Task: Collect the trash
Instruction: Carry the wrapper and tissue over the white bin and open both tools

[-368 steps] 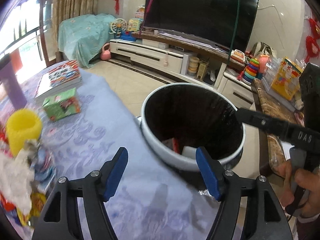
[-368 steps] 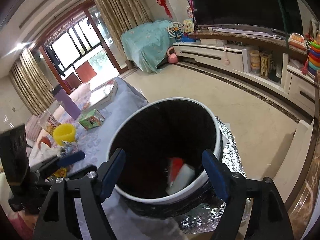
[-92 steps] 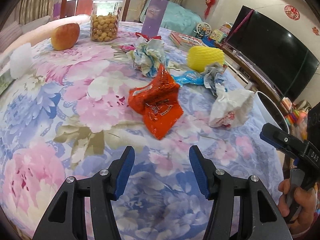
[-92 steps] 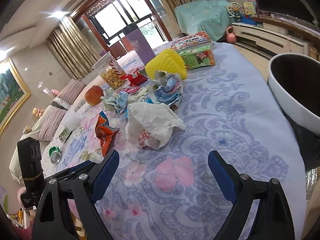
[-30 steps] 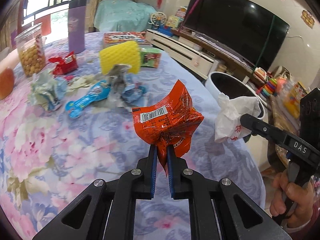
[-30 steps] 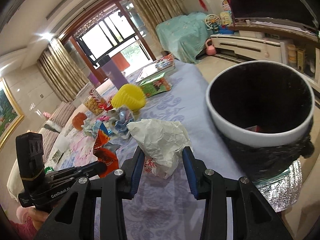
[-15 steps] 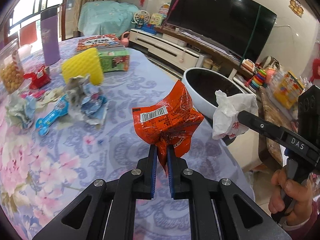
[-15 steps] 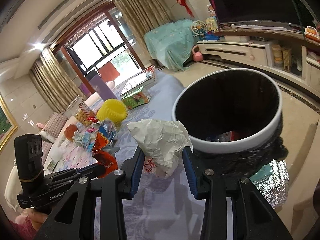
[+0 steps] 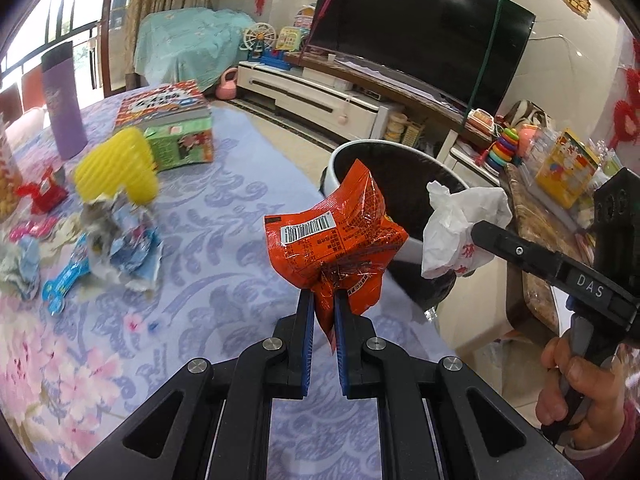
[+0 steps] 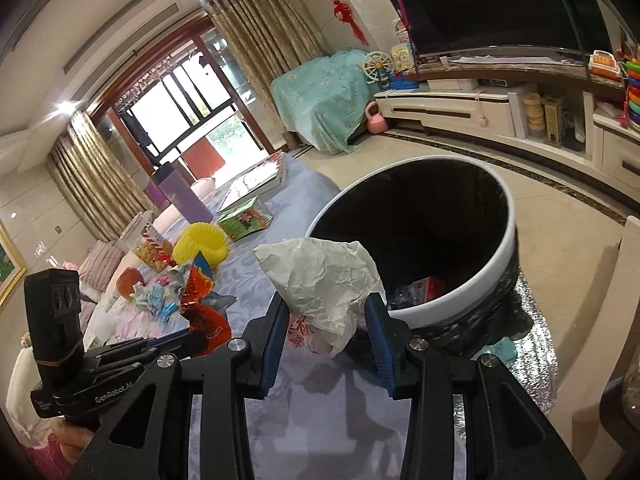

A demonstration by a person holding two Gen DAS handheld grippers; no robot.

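Note:
My left gripper is shut on an orange snack wrapper, held above the table edge in front of the white-rimmed trash bin. My right gripper is shut on a crumpled white paper bag, just short of the bin, whose black inside holds some red and white trash. In the left wrist view the white bag hangs over the bin's near rim, with the right gripper behind it. In the right wrist view the orange wrapper shows at the left.
More litter lies on the flowered tablecloth: crumpled blue-white wrappers, a yellow foam sleeve, a green box, books, a purple bottle. A TV and a low cabinet stand beyond the bin. Foil sheet lies under the bin.
Both grippers have carried their trash across the table toward the bin. The bin looks larger and closer in both views, and the table litter has slid to the left.

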